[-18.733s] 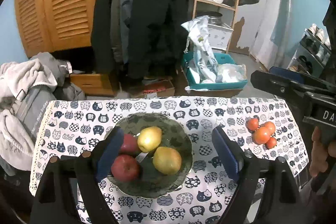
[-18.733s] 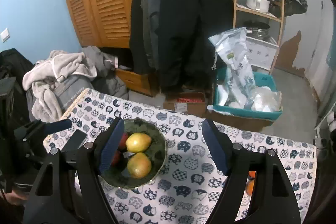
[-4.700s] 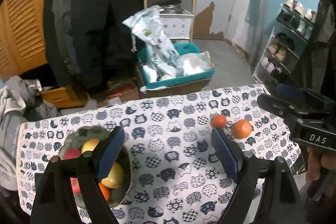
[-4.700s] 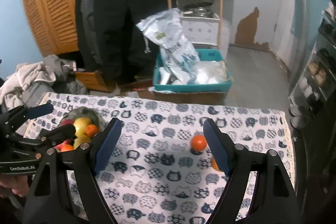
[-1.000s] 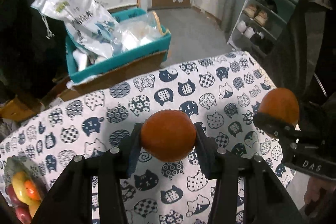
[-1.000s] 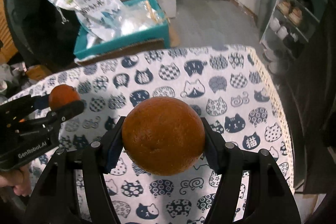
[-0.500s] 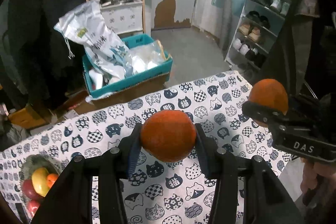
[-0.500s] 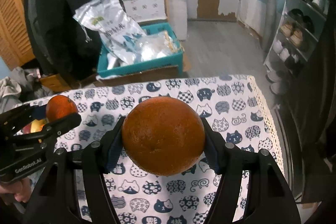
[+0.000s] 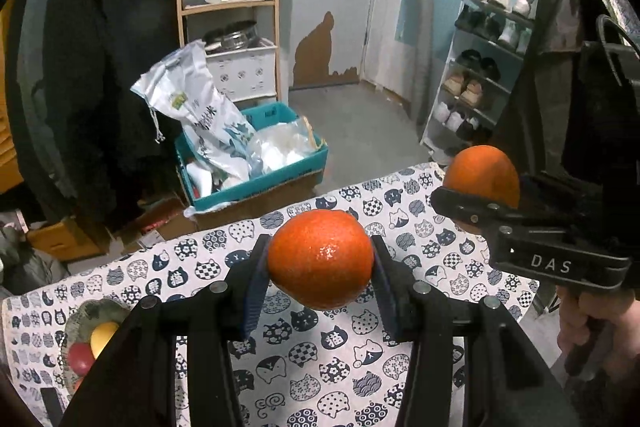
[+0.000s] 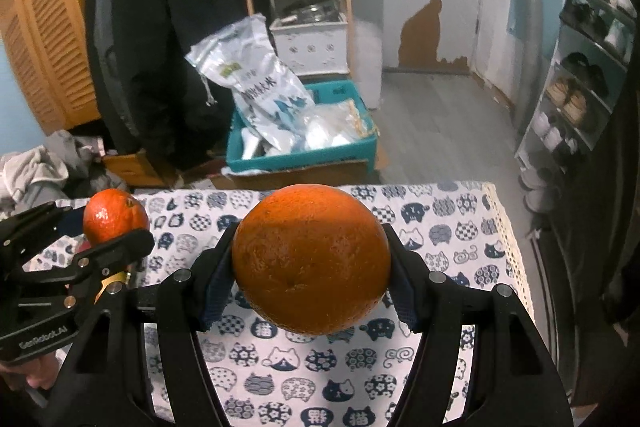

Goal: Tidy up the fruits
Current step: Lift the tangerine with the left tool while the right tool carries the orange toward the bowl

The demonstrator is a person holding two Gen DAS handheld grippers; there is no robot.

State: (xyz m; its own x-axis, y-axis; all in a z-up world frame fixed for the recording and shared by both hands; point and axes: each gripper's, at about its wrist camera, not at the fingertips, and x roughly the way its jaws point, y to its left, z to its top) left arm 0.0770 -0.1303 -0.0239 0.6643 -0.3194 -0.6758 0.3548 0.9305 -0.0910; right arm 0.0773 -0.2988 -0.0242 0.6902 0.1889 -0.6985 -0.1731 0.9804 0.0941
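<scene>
While the left gripper (image 9: 320, 269) clamped the smaller orange (image 9: 320, 259), the right gripper (image 10: 310, 261) squeezed the bigger orange (image 10: 311, 259), both fruits lifted clear above the cat-print cloth (image 9: 440, 251). Over at the far left, the bowl (image 9: 80, 315) already held fruit; I reckoned only these two remained to drop in.

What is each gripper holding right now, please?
Left gripper: closed on the smaller orange.
Right gripper: closed on the larger orange.
</scene>
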